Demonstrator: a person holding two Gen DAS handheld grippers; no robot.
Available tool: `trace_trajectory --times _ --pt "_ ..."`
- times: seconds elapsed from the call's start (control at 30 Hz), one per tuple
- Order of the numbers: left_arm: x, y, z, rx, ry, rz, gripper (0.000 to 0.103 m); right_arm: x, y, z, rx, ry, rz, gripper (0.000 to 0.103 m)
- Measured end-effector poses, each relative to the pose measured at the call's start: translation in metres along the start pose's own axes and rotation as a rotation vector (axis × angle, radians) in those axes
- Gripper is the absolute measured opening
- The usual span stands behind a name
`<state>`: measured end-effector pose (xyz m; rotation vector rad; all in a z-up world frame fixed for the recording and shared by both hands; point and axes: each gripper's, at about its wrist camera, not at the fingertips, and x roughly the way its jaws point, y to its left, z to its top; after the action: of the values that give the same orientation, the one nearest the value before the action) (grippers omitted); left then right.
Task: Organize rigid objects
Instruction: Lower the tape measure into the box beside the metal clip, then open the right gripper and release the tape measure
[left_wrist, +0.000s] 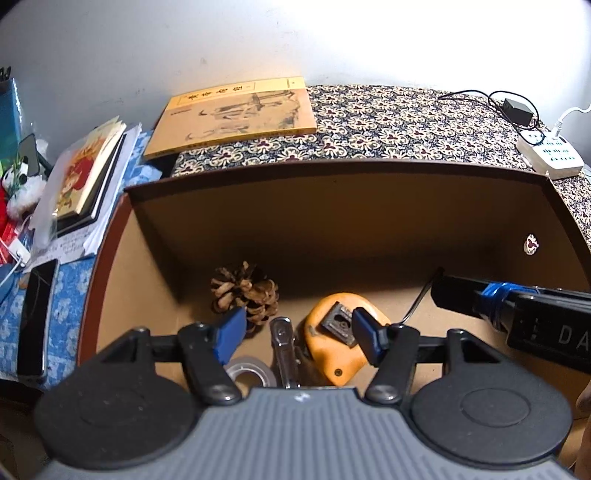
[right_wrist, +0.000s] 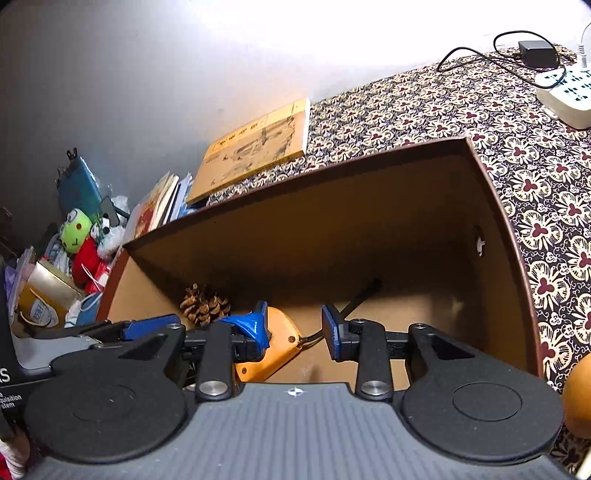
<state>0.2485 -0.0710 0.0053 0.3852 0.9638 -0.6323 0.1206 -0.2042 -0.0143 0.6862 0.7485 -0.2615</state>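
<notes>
Lower centre of the left wrist view, inside the cardboard box (left_wrist: 369, 206): pinecone (left_wrist: 245, 295), tape roll (left_wrist: 251, 373), metal tool (left_wrist: 282, 343), orange tape measure (left_wrist: 332, 354) already packed. Left gripper (left_wrist: 299, 328) hangs above them, released, nothing grasped. Right gripper (right_wrist: 295, 328) likewise unclenched, empty. Loose book (left_wrist: 236, 114) upper left remains outside; most looks done.

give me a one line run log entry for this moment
stage: both grippers over cardboard box | in box: pine cone, orange tape measure, clear tape roll | left gripper: open, empty | right gripper: open, empty
</notes>
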Motion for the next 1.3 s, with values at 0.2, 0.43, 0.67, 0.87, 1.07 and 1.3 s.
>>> trace_trajectory --times 0.2,0.43,0.67,0.87,1.07,1.3 --pt "0.0011 0.0016 -0.0001 -0.012 0.006 0.008 0.063 0.0011 0.0053 -0.0009 -0.044 0.006 -0.023 0.016" --pt "0.0023 0.0024 0.0002 -0.018 0.014 0.023 0.063 0.0032 0.0063 -0.0009 -0.05 0.02 -0.049 0.016" --pt "0.004 0.0021 -0.0001 -0.018 0.027 0.027 0.064 0.0061 0.0082 -0.0008 -0.061 0.029 -0.08 0.016" --pt "0.0062 0.0037 -0.0001 -0.03 0.04 0.033 0.065 0.0046 0.0091 -0.0011 -0.059 0.004 -0.103 0.016" --pt "0.0066 0.0046 0.0004 -0.04 0.044 0.044 0.065 0.0037 0.0104 -0.0027 -0.068 -0.004 -0.119 0.016" --pt "0.0076 0.0074 0.0001 -0.07 0.052 0.059 0.065 0.0061 0.0114 -0.0024 -0.083 0.012 -0.114 0.016"
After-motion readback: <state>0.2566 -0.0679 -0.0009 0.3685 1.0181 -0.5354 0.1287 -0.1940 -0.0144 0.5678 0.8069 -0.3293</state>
